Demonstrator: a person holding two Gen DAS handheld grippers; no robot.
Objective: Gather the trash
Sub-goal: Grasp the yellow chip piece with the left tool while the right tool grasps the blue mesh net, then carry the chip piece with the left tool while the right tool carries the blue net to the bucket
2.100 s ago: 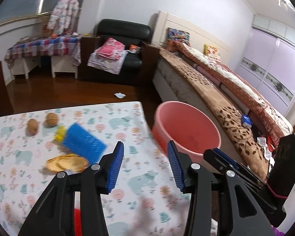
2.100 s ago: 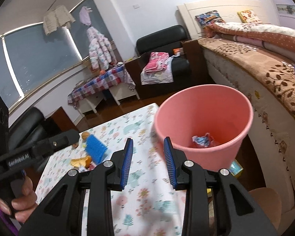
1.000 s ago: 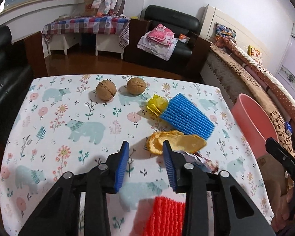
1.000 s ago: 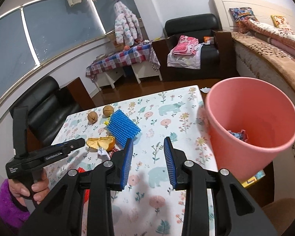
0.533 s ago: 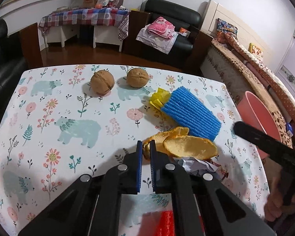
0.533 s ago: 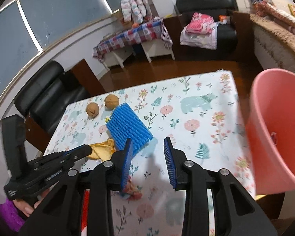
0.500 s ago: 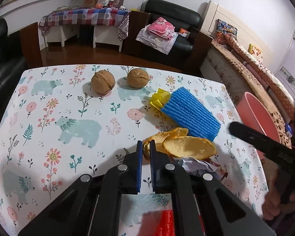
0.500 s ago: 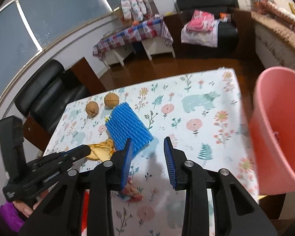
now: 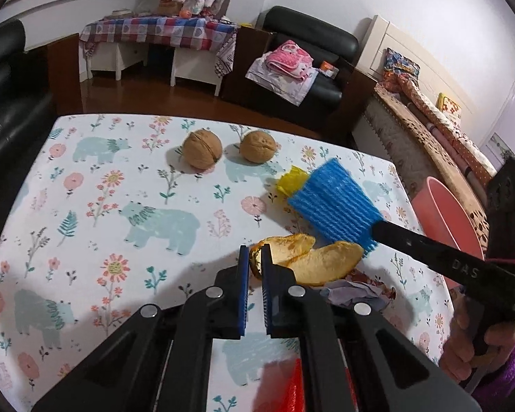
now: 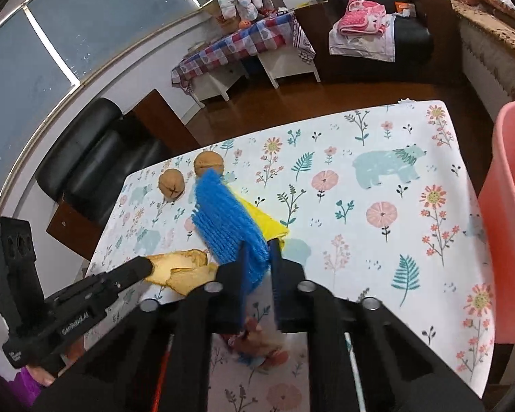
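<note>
Orange peel sits clamped in the left gripper; blue foam net in the right gripper. Thin edge grips may slip during lifting.

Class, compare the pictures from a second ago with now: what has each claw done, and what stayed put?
The left claw shut on the orange peel. The right claw swung from the pink bin and shut on the blue foam net. Both walnuts stayed put.
</note>
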